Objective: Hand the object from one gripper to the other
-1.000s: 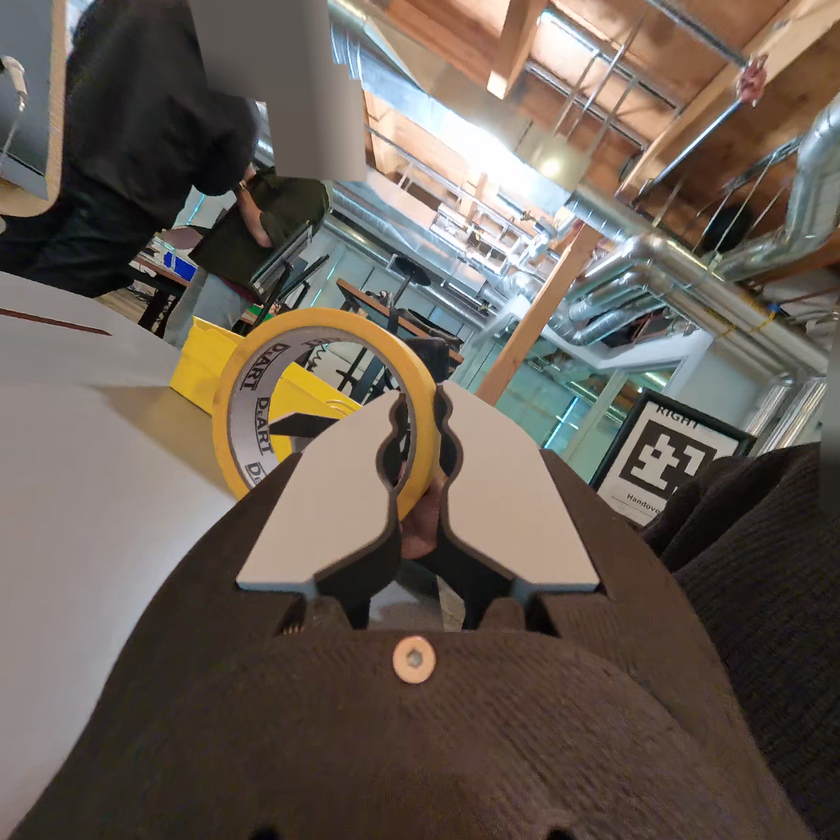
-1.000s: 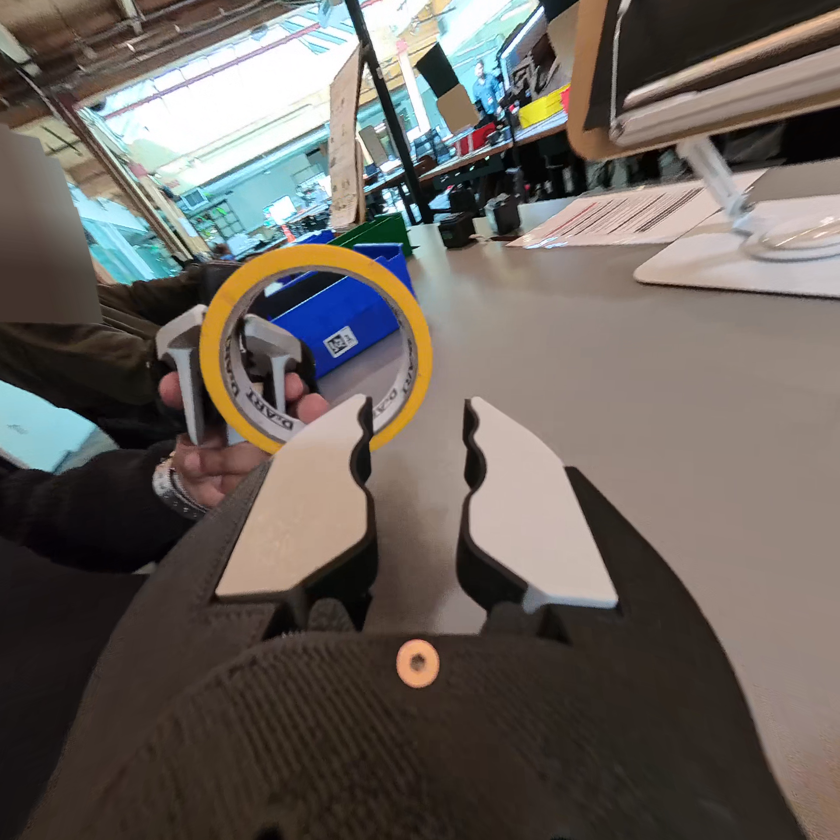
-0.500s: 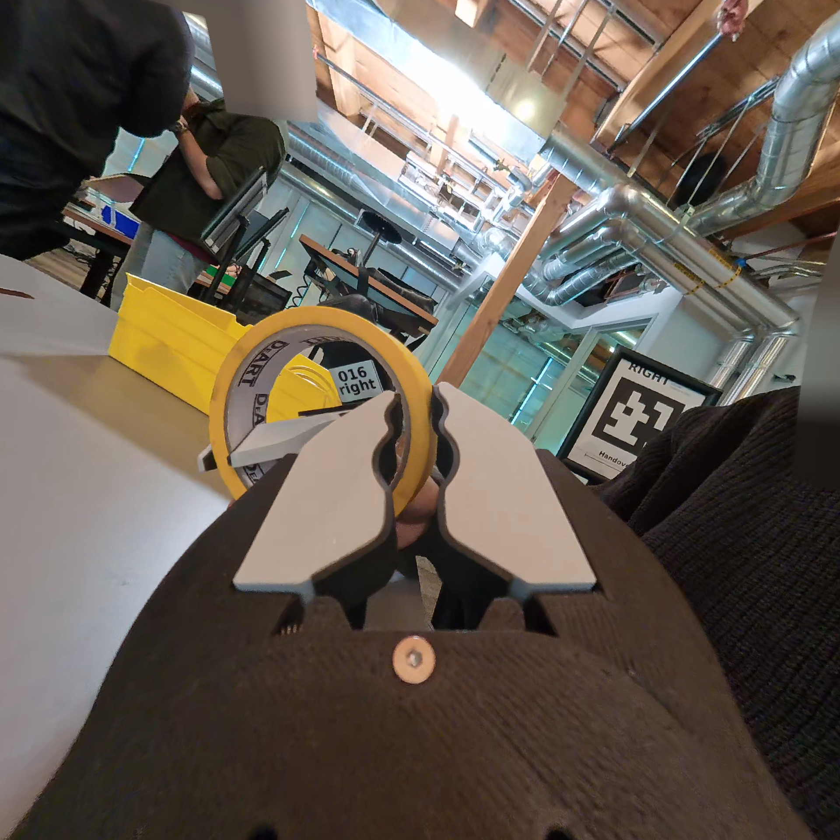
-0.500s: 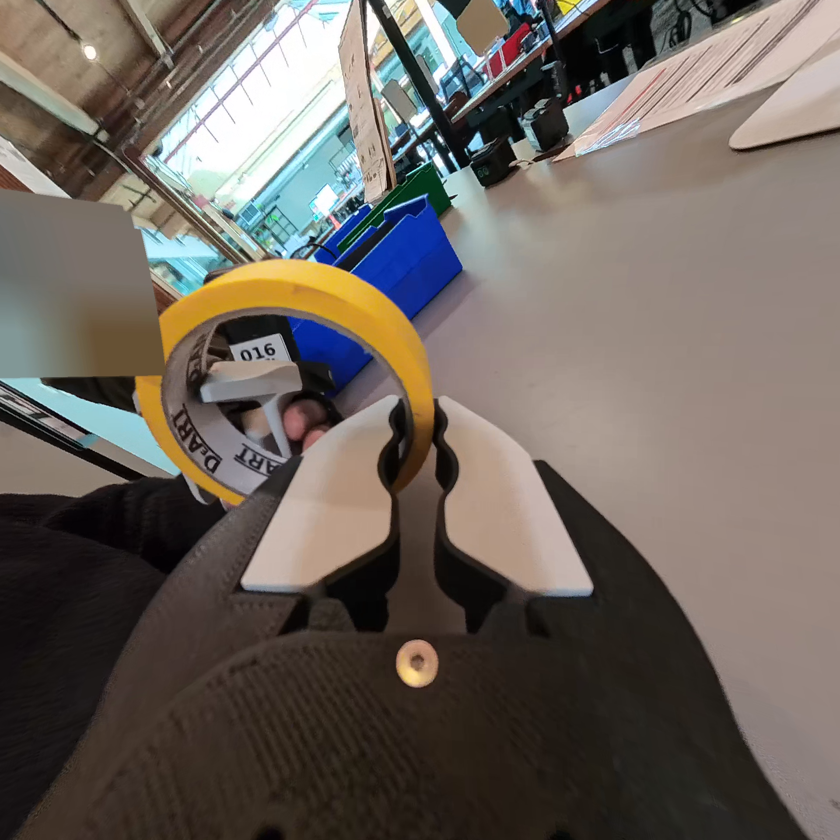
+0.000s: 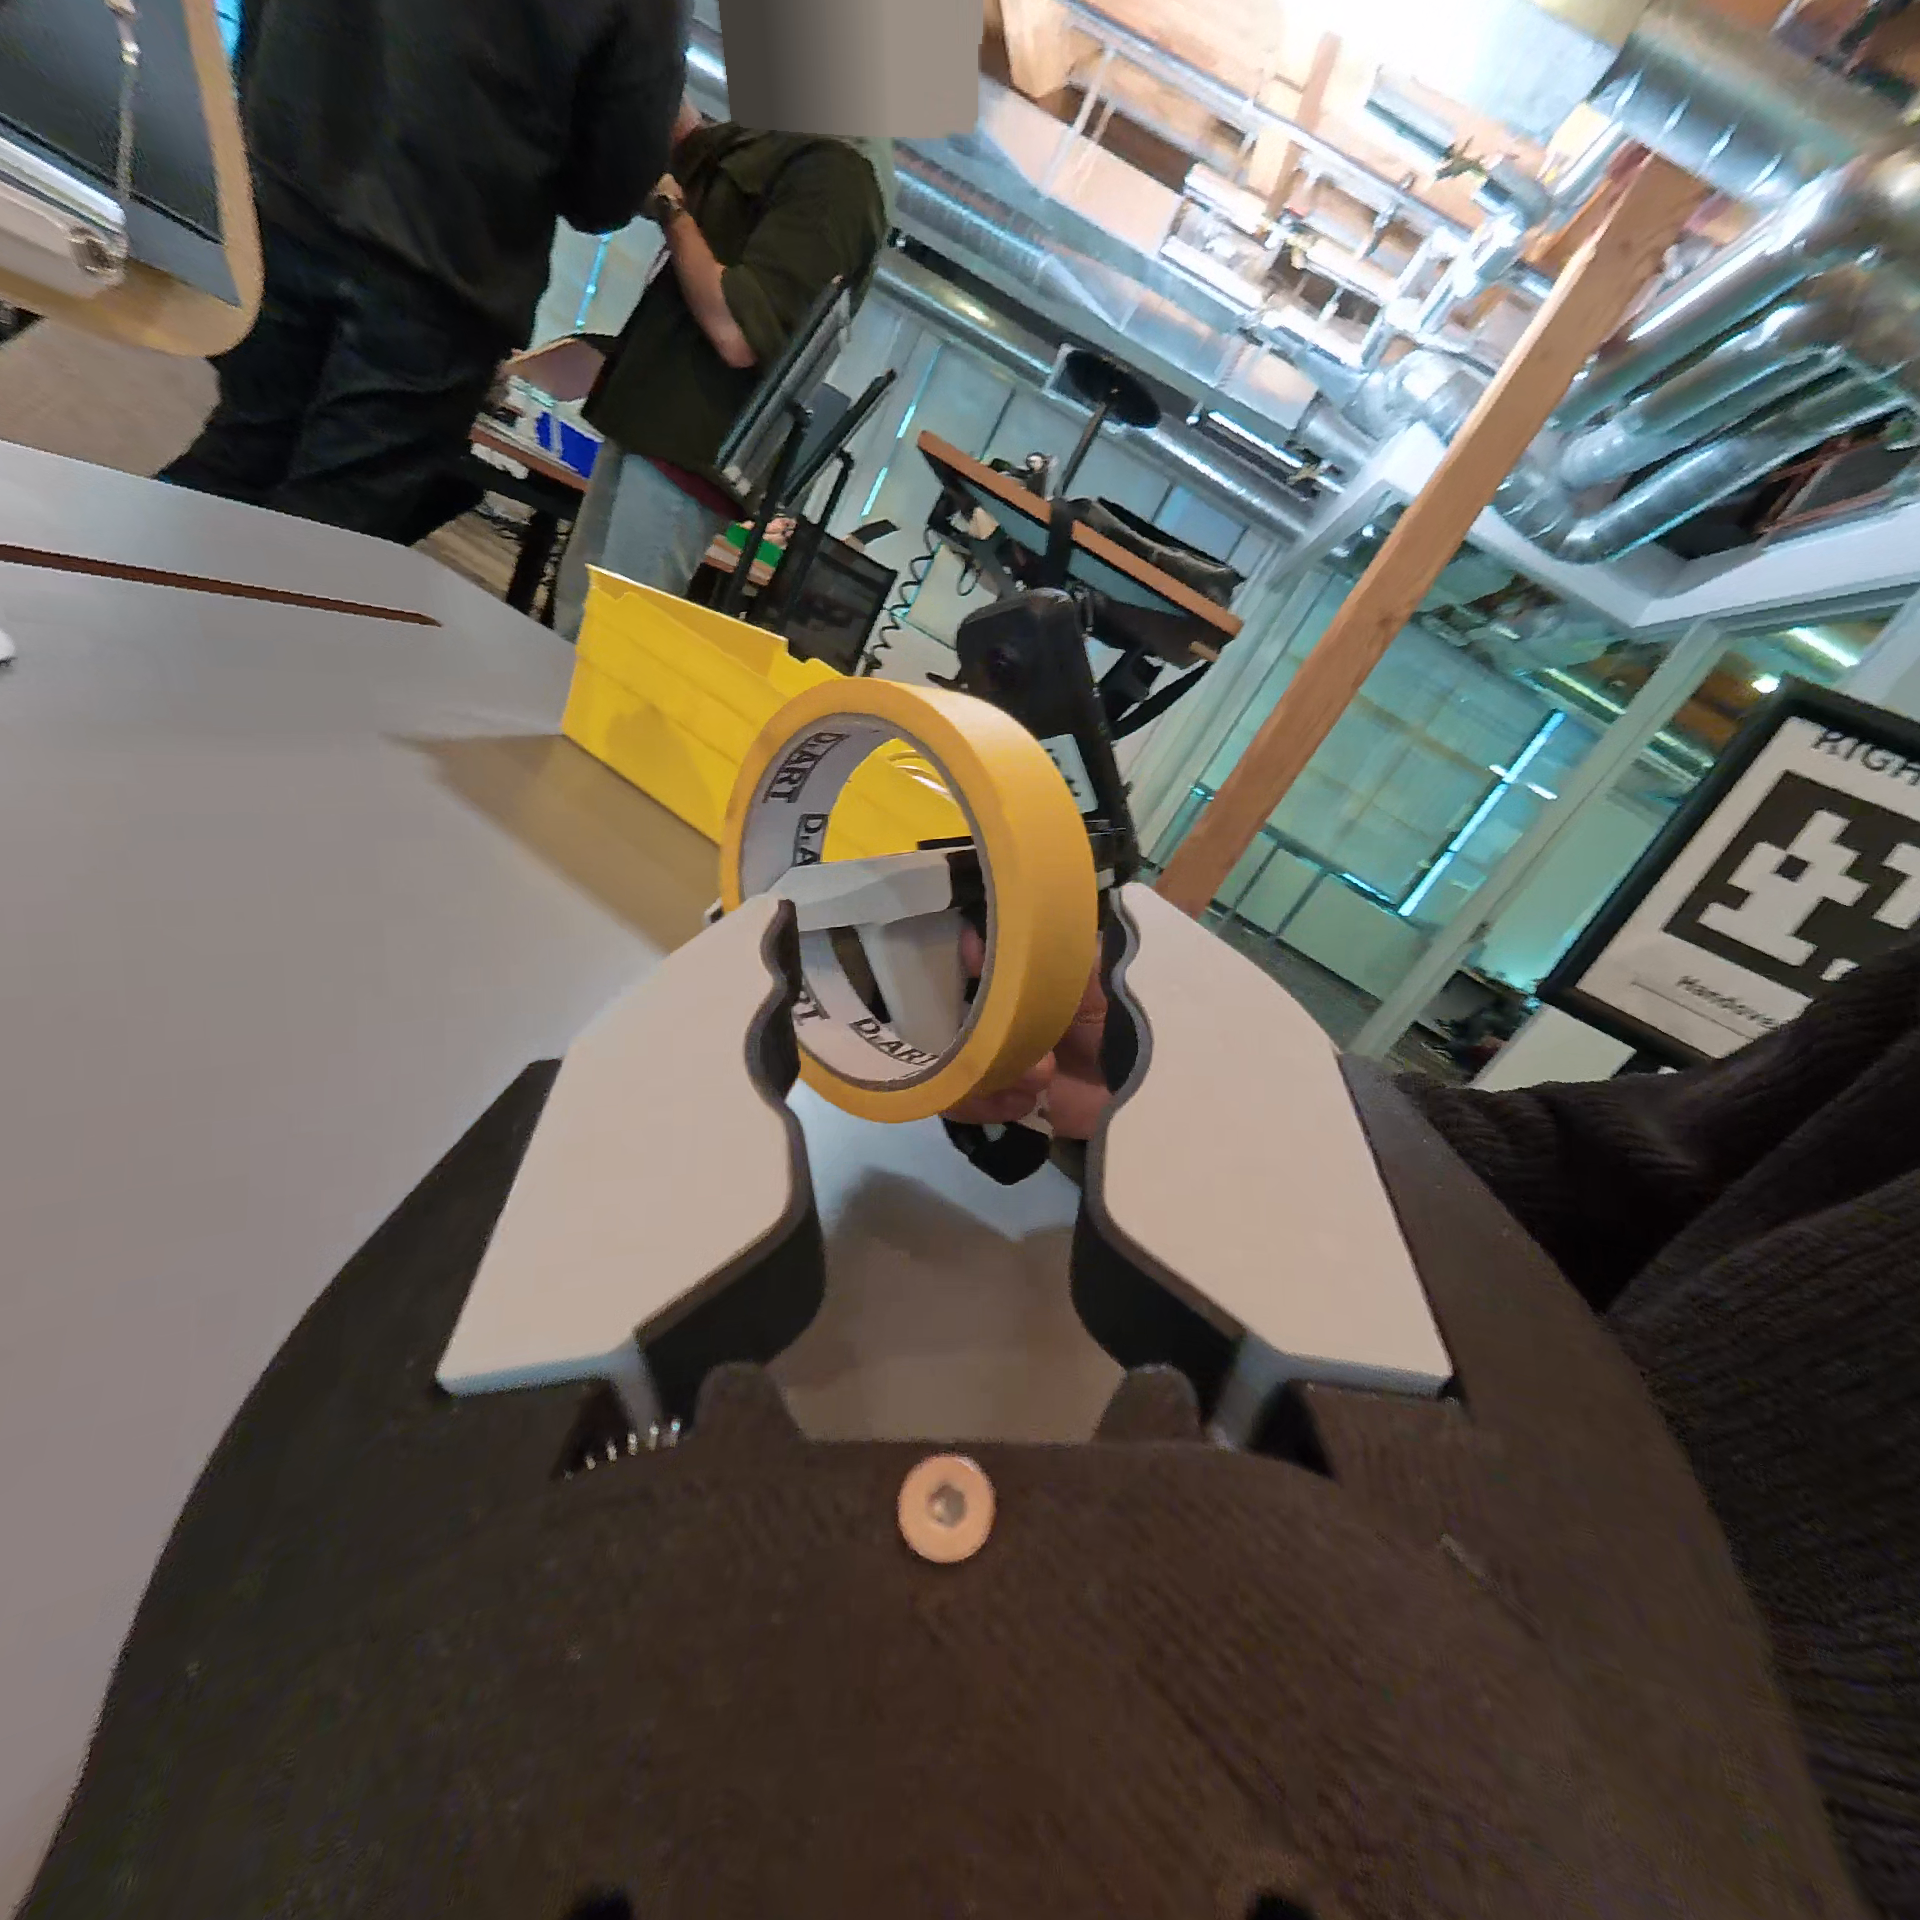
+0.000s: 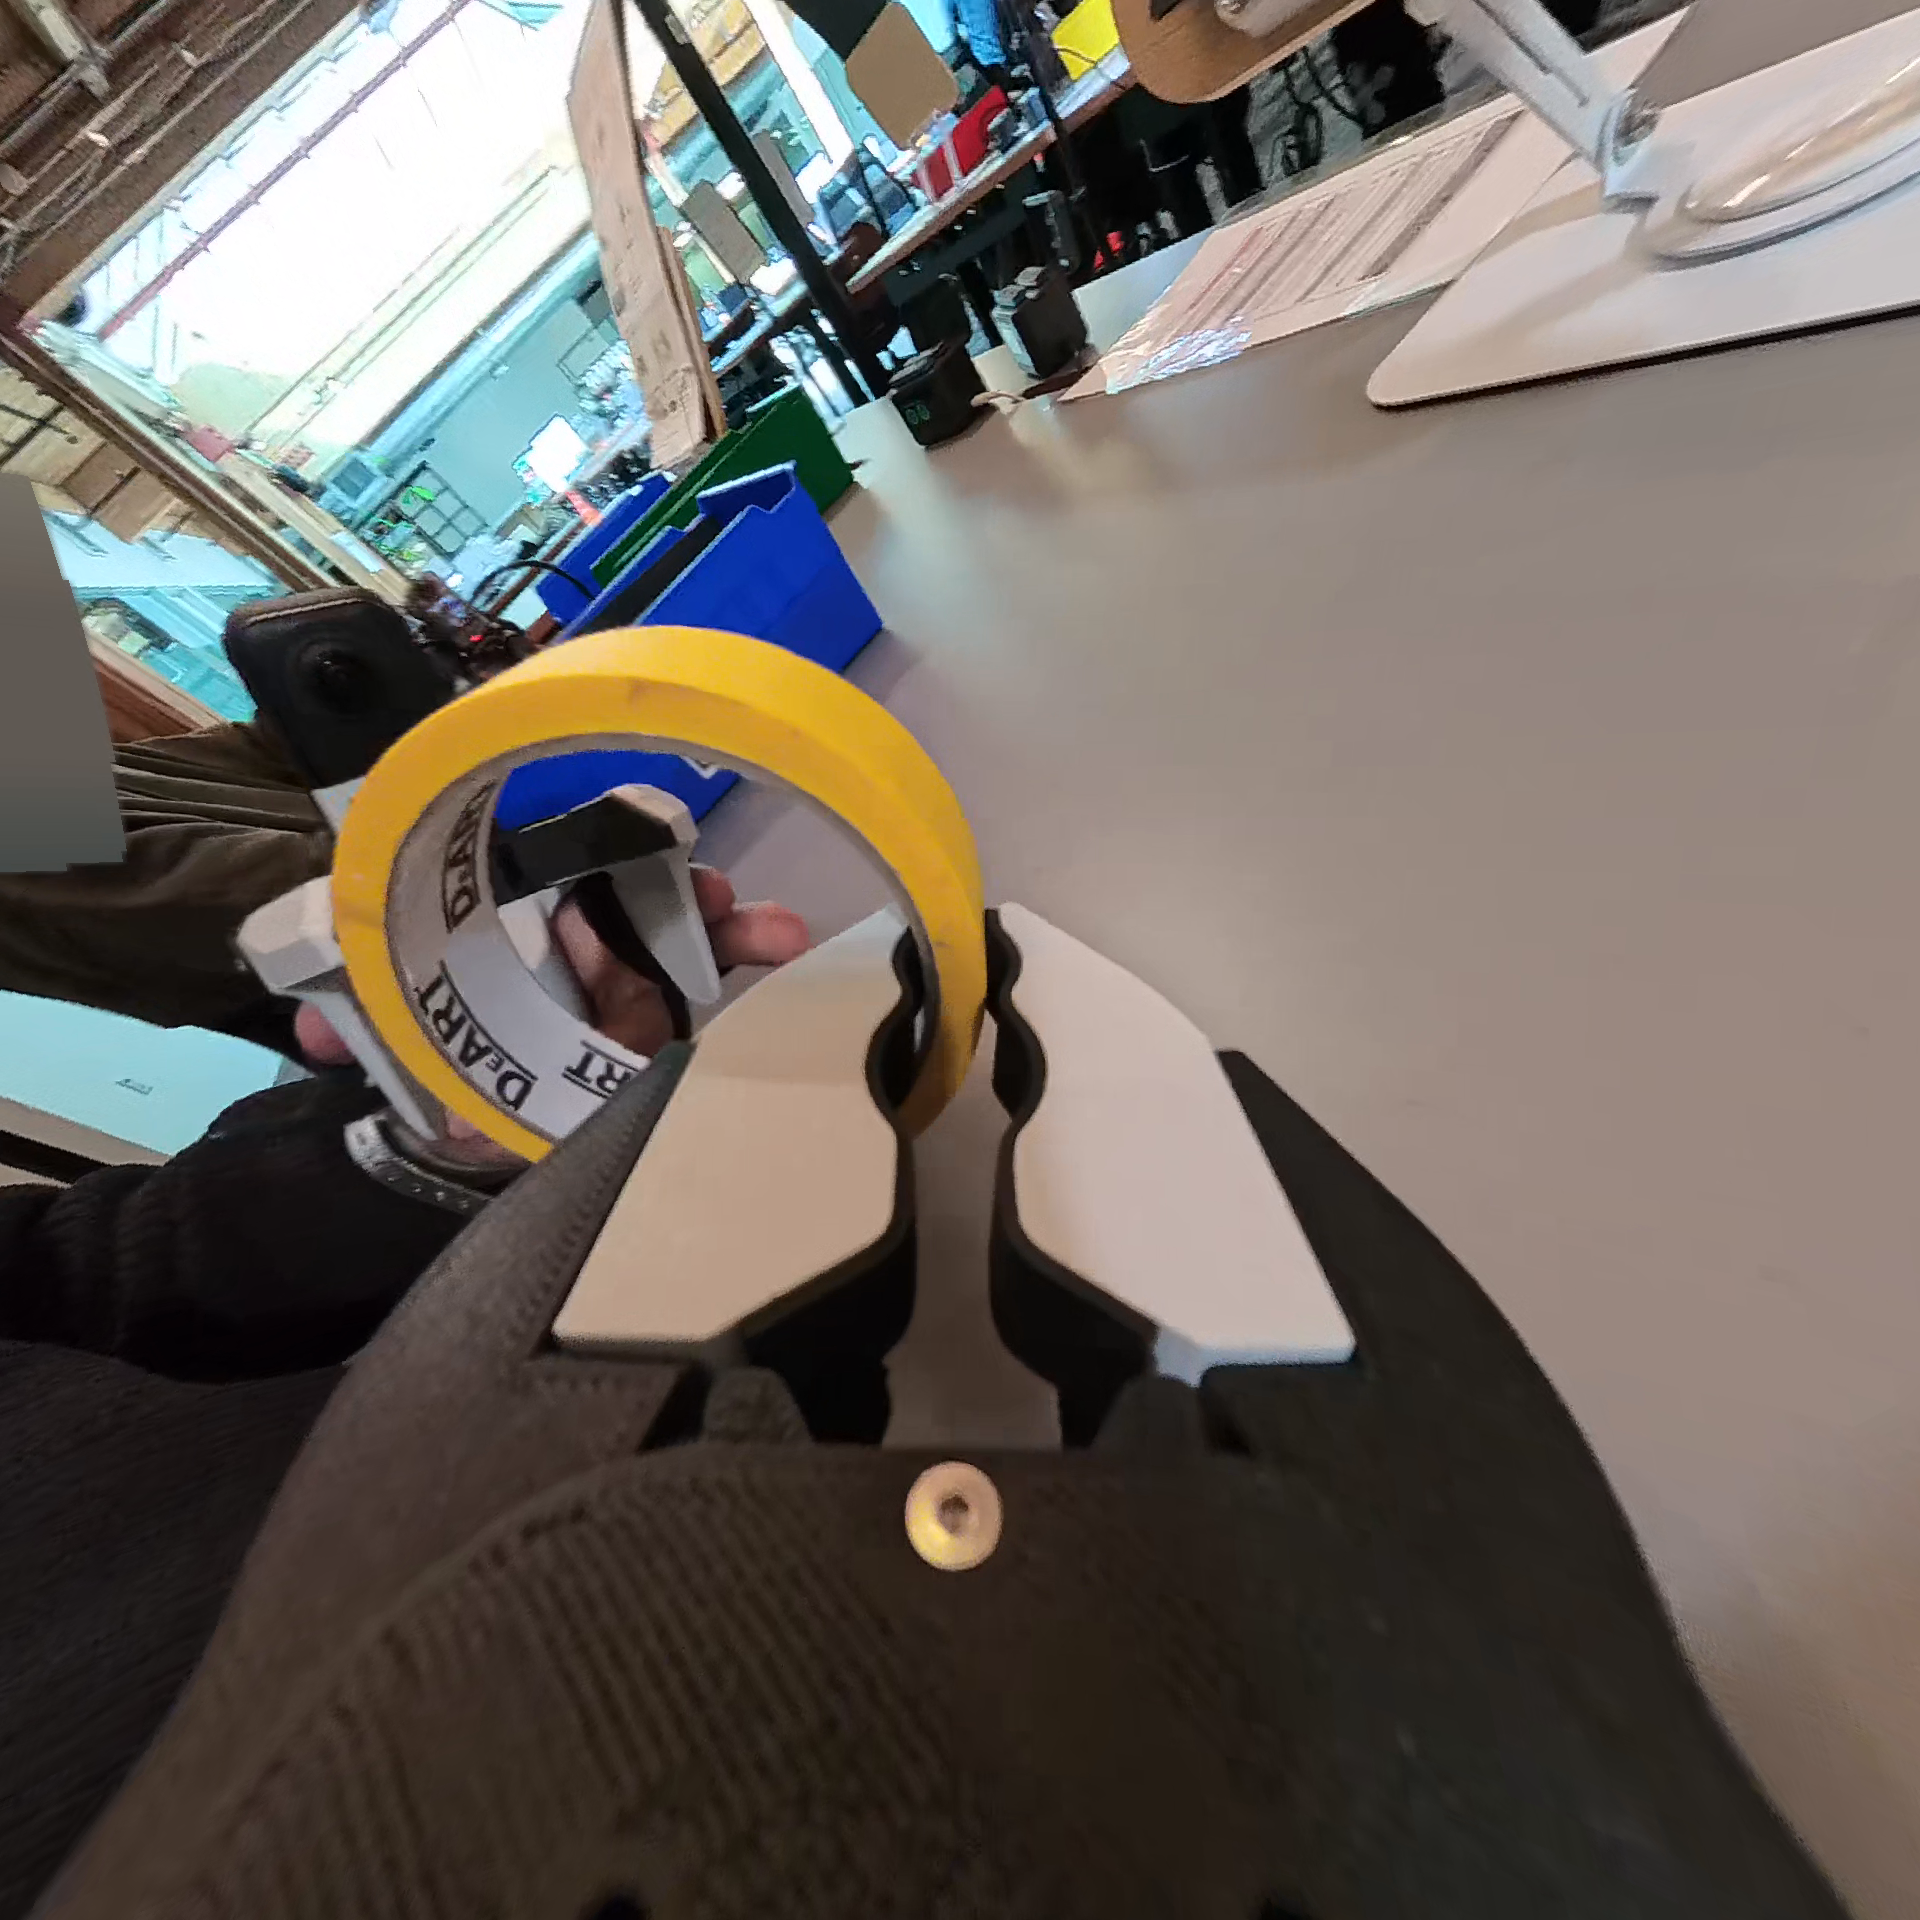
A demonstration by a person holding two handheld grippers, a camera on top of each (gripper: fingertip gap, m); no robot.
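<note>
Right gripper (image 6: 951, 997) pinches the yellow tape roll (image 6: 665, 894) wall at its 4 o'clock, while left gripper (image 5: 940, 971) stands wide, releasing to complete transfer.

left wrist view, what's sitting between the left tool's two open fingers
The yellow tape roll, with a light finger of the right tool running across its hole. The left tool stands open around it, with a gap on each side.

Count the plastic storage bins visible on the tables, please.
3. A yellow bin stands on the table behind the tape roll in the left wrist view. A blue bin and a green bin behind it show in the right wrist view. Others may be hidden.
</note>
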